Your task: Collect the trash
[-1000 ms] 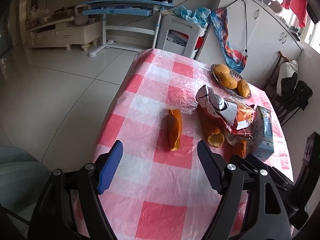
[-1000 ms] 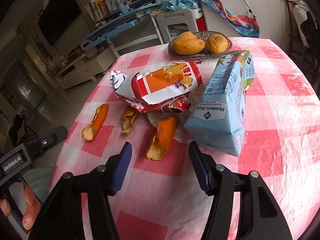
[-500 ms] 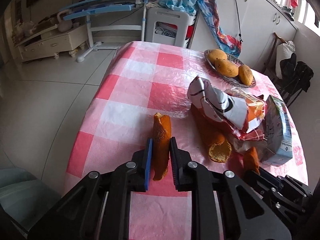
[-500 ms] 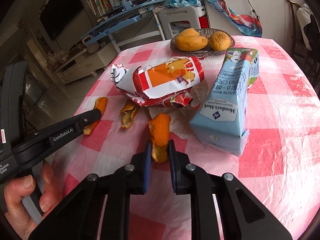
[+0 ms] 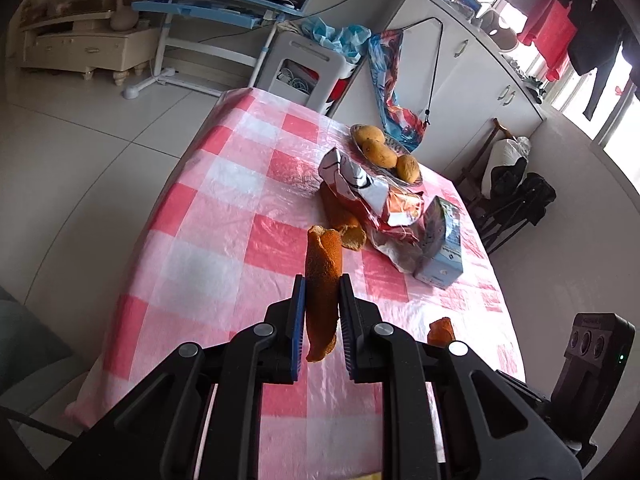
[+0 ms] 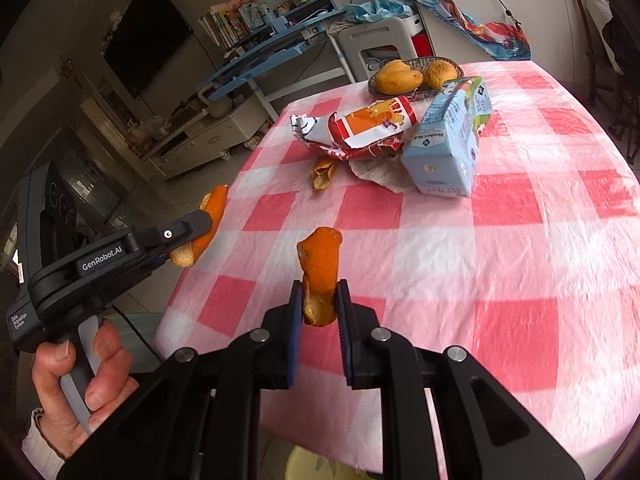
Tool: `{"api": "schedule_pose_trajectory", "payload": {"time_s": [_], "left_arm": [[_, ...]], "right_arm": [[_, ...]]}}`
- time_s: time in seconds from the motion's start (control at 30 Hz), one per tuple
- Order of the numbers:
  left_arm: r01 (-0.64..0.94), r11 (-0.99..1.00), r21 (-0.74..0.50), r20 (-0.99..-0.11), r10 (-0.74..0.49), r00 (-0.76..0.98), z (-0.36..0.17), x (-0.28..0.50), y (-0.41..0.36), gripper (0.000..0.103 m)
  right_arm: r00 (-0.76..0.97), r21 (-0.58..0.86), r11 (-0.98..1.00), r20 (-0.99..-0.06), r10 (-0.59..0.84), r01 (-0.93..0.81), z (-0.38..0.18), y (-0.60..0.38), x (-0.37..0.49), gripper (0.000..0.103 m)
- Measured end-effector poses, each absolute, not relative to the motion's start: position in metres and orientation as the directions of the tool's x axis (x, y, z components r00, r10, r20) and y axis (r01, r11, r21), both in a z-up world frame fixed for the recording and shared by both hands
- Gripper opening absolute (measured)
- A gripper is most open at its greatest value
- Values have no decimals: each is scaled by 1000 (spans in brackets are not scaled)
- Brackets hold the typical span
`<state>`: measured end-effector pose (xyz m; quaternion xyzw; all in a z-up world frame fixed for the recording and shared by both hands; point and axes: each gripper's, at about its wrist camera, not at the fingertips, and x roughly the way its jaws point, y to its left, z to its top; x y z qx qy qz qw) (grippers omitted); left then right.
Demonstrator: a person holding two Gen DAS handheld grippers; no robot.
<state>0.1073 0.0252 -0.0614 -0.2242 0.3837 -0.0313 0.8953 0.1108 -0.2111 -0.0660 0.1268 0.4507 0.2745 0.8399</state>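
My left gripper is shut on a long orange peel and holds it above the checked tablecloth. It also shows at the left of the right wrist view with that peel. My right gripper is shut on a second orange peel, lifted above the table. A third peel lies on the cloth beside a crumpled red snack wrapper, a blue milk carton and a crumpled tissue.
A basket of mangoes stands at the table's far end. A pale bin rim shows below the table's near edge, between my right fingers. A white stool and a blue desk stand beyond the table.
Both grippers closed on their peels, then lifted them off the cloth and drew back toward the near table edge.
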Motion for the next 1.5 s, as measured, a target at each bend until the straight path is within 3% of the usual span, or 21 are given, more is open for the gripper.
{"api": "schedule_pose_trajectory", "payload": {"time_s": [0.43, 0.57, 0.7, 0.77, 0.93, 1.0, 1.13, 1.23, 1.5], "left_arm": [[-41, 946, -323, -695, -207, 688, -59, 35, -9, 16], [-26, 950, -310, -705, -211, 677, -62, 15, -16, 16], [13, 957, -290, -723, -228, 652, -68, -6, -31, 16], [47, 960, -276, -741, -243, 626, -73, -15, -44, 16], [168, 961, -221, -836, -275, 476, -99, -22, -84, 17], [190, 965, -178, -847, -249, 470, -101, -25, -92, 21], [159, 980, -116, -811, -186, 555, -89, -31, -88, 52], [84, 992, -95, -776, -127, 618, -79, -31, -74, 57], [-84, 988, -132, -752, -45, 658, -73, -24, -38, 60]], "right_arm": [[329, 403, 843, -790, 517, -355, -81, -213, 22, 19], [370, 414, 860, -780, 504, -298, -82, -228, 7, 50], [475, 457, 858, -717, 510, -232, -68, -248, 8, 56], [537, 466, 860, -681, 498, -207, -62, -255, 3, 63], [609, 494, 855, -633, 477, -157, -54, -270, 7, 64], [615, 499, 856, -634, 468, -137, -56, -273, 9, 66], [612, 516, 851, -643, 461, -98, -62, -282, 9, 67], [611, 522, 849, -646, 458, -84, -63, -286, 5, 68], [598, 496, 862, -663, 451, -100, -67, -279, 1, 70]]}}
